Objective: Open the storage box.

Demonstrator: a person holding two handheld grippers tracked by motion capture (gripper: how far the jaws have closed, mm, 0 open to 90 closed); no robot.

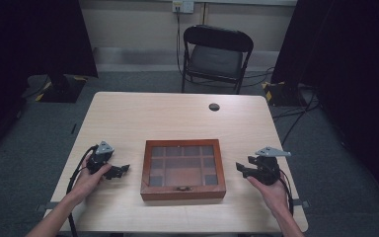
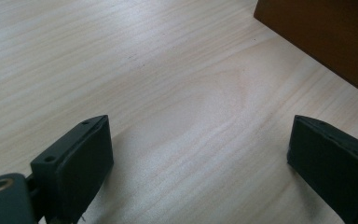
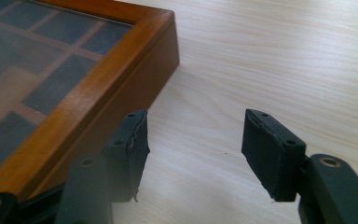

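Presently we record a wooden box [image 1: 183, 169] with a glazed lid lying flat on the table [image 1: 177, 113], a little toward six o'clock of the tabletop's centre. Its lid is down, and a small metal clasp [image 1: 182, 188] sits on the front wall at six o'clock. Through the glass we make out a grid of dark compartments; their contents cannot be made out.

The left gripper [image 1: 122, 171] lies at nine o'clock of the box, held low over the table in the person's left hand [image 1: 90, 178], its tips pointing toward the box and apart from it. In the left gripper view its jaws stand wide apart over bare wood with nothing between them, and a corner of the box [image 2: 326, 37] shows at one o'clock.

The right gripper [image 1: 240, 169] sits at three o'clock of the box, held in the right hand [image 1: 272, 191], tips facing the box's right wall and near it. In the right gripper view [image 3: 193, 154] its jaws stand parted, with only bare table between them. One of its fingers [image 3: 129, 149] lies just beside the box's [image 3: 74, 112] side wall; we cannot tell whether it touches. Neither gripper holds anything.

Beyond the table at twelve o'clock stands a black folding chair [image 1: 216, 54]. A dark round grommet [image 1: 214, 106] is set in the tabletop near its far edge.
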